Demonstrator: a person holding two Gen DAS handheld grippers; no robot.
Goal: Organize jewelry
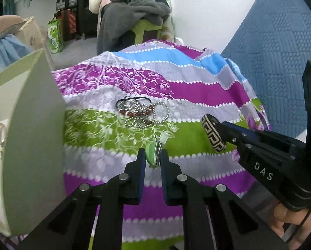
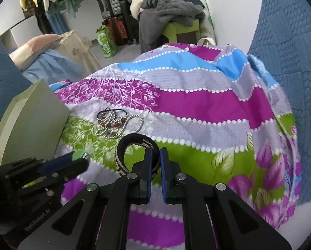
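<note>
- While you look along your left gripper [image 1: 153, 156], its blue pads are pinched onto a green hair clip [image 1: 154, 153], lifted clear of the striped floral cloth [image 1: 197, 89].
- Off to the right in that view, your right gripper [image 1: 214, 125] comes in holding a black-and-cream patterned bangle [image 1: 212, 134] by its rim, above the green band of the cloth.
- Further up the cloth lies a tangled pile of bead chains, a red-bead bracelet and black hair ties [image 1: 141, 112], untouched.
- A pale green box [image 1: 32, 137] stands at the left edge, its side wall just beside your left fingers.
- Over on the right wrist view, your right gripper [image 2: 155, 160] is clamped on the bangle [image 2: 132, 148], the ring standing up in front of the pads.
- Your left gripper [image 2: 80, 158] shows at lower left, the green clip [image 2: 78, 155] at its tip, near the box [image 2: 34, 120].
- The jewelry pile [image 2: 117, 123] sits on the cloth [image 2: 207, 102] just beyond the bangle.
</note>
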